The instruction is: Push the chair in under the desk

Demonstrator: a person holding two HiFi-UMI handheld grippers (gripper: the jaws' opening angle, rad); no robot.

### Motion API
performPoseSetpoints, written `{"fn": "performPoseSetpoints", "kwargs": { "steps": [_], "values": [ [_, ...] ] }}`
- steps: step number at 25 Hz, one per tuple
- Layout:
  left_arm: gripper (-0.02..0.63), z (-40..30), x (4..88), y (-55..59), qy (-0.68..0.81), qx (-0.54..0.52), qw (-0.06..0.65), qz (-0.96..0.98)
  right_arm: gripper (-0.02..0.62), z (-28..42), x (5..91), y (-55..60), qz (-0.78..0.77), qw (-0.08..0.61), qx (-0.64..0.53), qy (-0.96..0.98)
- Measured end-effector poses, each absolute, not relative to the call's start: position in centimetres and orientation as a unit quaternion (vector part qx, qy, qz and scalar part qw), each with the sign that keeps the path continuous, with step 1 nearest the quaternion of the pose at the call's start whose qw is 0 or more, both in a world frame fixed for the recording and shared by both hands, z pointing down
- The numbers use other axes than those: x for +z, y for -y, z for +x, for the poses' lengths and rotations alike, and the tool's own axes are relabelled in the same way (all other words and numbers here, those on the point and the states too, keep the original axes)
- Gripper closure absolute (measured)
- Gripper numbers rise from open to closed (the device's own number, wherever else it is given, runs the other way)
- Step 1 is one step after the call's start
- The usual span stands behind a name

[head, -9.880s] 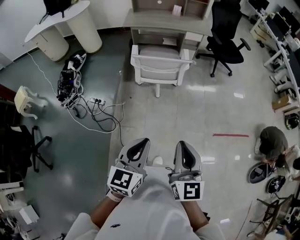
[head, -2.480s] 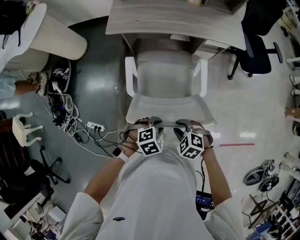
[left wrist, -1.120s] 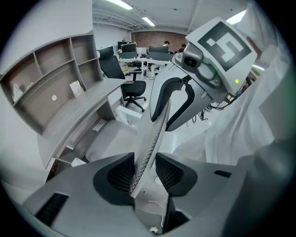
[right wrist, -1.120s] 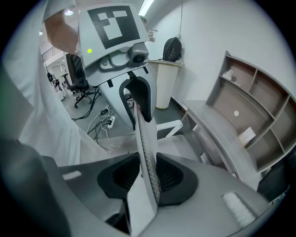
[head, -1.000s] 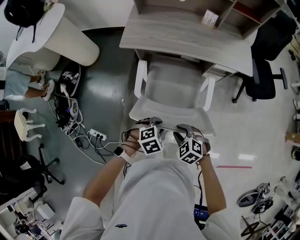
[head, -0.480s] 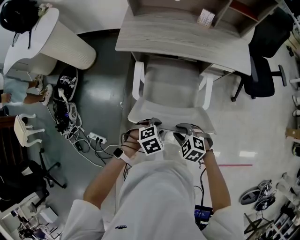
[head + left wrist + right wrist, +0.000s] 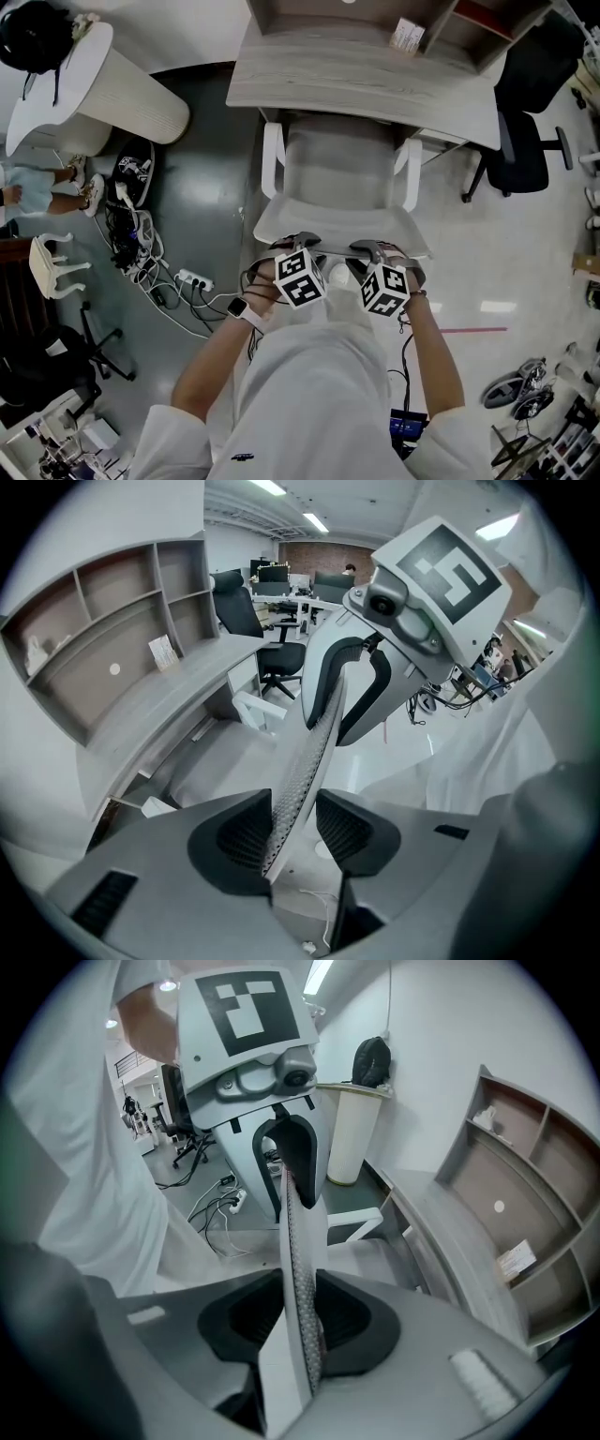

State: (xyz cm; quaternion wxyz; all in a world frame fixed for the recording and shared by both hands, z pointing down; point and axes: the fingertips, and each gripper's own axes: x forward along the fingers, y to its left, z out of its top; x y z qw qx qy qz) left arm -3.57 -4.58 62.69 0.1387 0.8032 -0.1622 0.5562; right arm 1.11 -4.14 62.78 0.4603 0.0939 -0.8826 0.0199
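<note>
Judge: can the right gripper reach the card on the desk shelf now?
Probably not: the right gripper is closing its jaws on the backrest, and the chair stands between it and the card.

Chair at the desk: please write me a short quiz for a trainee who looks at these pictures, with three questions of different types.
1. True or false: the white chair faces away from the desk.
2. Which part of the chair stands between the jaws of the left gripper and of the right gripper?
A. an armrest
B. the top edge of the mesh backrest
C. the wheel base
3. What lies on the floor to the left of the chair?

Key
1. False; it faces the desk.
2. B; the left jaws are opening around it, the right jaws are closing on it.
3. Tangled cables and a power strip.
</note>
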Motion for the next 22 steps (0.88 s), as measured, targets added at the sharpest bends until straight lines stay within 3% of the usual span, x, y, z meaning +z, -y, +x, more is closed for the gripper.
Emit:
{"fn": "performPoseSetpoints", "kwargs": {
  "steps": [22],
  "values": [
    [0.457,-3.7,62.7,4.6,0.143,0.568,0.154,0.796,0.480,1.0,62.9,4.1,0.063,0.448,0.022,0.892]
  ]
}}
